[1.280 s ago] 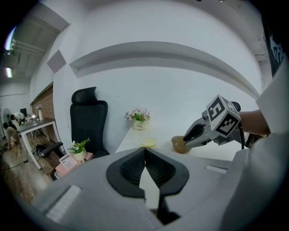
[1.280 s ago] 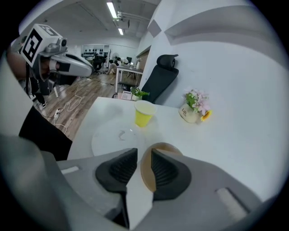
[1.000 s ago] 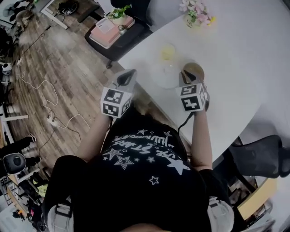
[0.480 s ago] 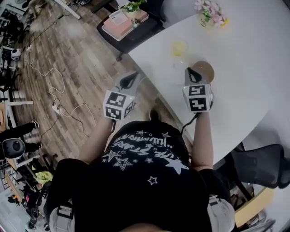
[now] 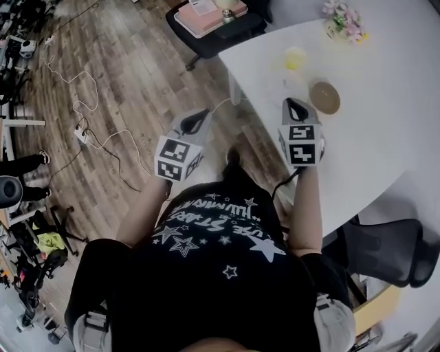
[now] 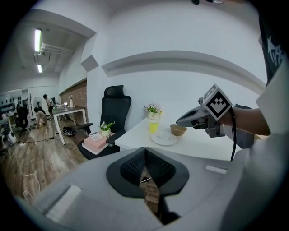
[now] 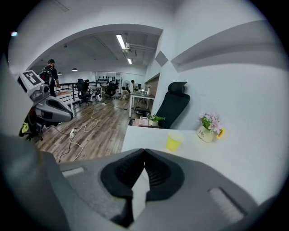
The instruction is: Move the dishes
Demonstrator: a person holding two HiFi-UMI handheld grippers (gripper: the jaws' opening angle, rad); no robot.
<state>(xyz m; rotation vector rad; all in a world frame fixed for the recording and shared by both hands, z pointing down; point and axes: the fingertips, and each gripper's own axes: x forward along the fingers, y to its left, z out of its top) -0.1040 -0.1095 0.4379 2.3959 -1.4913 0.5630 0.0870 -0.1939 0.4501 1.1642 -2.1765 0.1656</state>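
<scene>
On the white table (image 5: 385,103) stand a brown bowl (image 5: 324,97) (image 6: 178,130), a pale plate (image 6: 163,139) and a yellow cup (image 5: 295,58) (image 7: 173,142). In the head view the plate is too faint to make out. My right gripper (image 5: 294,104) (image 7: 144,152) hovers over the table's near edge, a short way short of the bowl, jaws shut and empty. Over the wooden floor, left of the table, my left gripper (image 5: 198,115) (image 6: 145,150) is also shut on nothing. It looks across at the right gripper (image 6: 198,118) and the dishes.
A flower pot (image 5: 346,20) (image 7: 207,128) stands at the table's far side. A black office chair (image 6: 113,113) carrying a pink box (image 5: 210,12) and a small plant sits beyond the table's left corner. Cables (image 5: 103,137) trail over the floor. Another chair (image 5: 392,247) is at the lower right.
The dishes have slid up and to the right in the head view. The right gripper, close against the bowl a second ago, now stands apart from it. Both grippers stayed shut.
</scene>
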